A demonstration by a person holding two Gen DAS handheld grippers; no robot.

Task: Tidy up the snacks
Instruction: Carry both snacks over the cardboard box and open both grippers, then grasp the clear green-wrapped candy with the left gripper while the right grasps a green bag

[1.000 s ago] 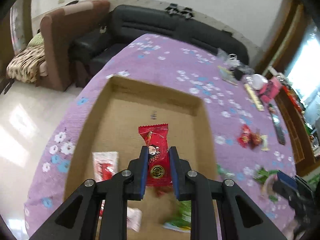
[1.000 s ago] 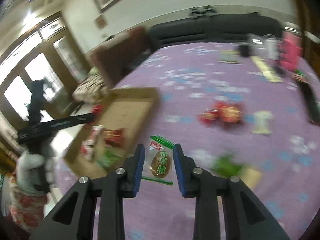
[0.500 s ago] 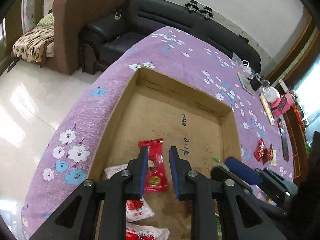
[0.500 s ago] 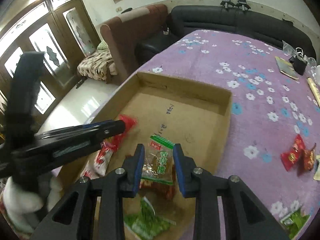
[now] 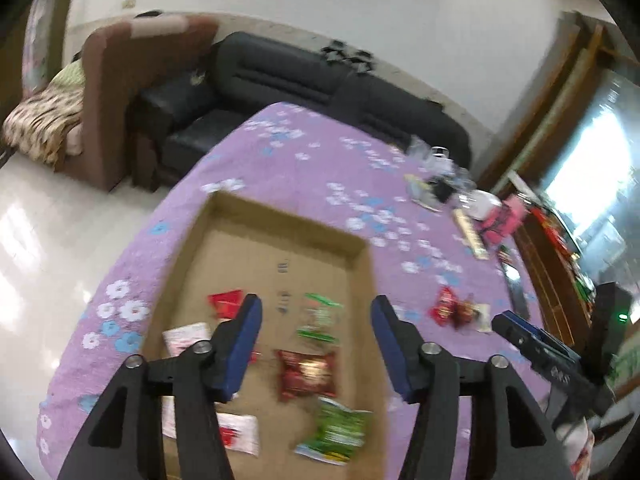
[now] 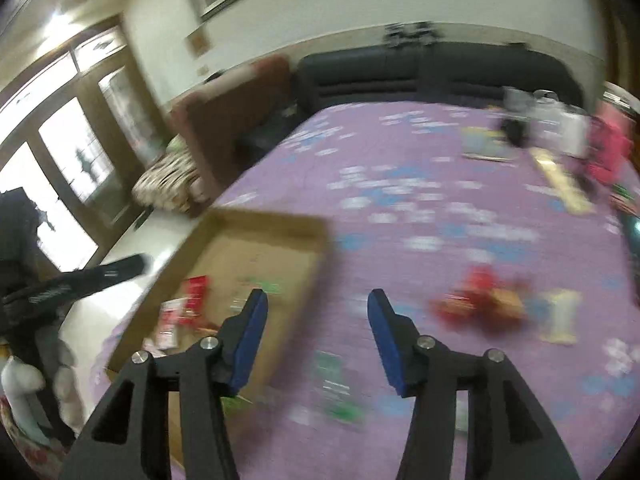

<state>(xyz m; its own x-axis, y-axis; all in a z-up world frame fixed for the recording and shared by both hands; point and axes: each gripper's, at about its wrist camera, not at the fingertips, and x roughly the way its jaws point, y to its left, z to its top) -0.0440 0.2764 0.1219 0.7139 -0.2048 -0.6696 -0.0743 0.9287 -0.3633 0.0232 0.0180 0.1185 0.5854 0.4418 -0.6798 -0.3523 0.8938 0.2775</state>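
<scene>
The left gripper [image 5: 316, 344] is hanging over the cardboard box [image 5: 182, 264] with its jaws spread wide and nothing between them. Inside the box several snacks are lying flat: a red packet [image 5: 226, 303] at the left finger's tip, a clear green-trimmed packet [image 5: 320, 318] near the middle, a dark red packet [image 5: 307, 374] just below it, a green packet [image 5: 338, 434] nearest the camera, and white-and-red packets [image 5: 186, 336] along the left side. The box is sitting on a purple flowered tablecloth [image 5: 304, 168]. To the right of the box a small cluster of red snacks [image 5: 452, 311] is lying on the cloth, well apart from the box.

The right gripper [image 6: 318, 330] is also standing released and holding nothing, positioned over the cloth just right of the box [image 6: 256, 224]. This view is blurred; a green-and-white packet [image 6: 334, 384] is showing on the cloth between the fingers, and the red snacks [image 6: 476, 300] are lying further right, beside a pale wrapper [image 6: 562, 320]. The right gripper is also showing at the right edge of the left view
</scene>
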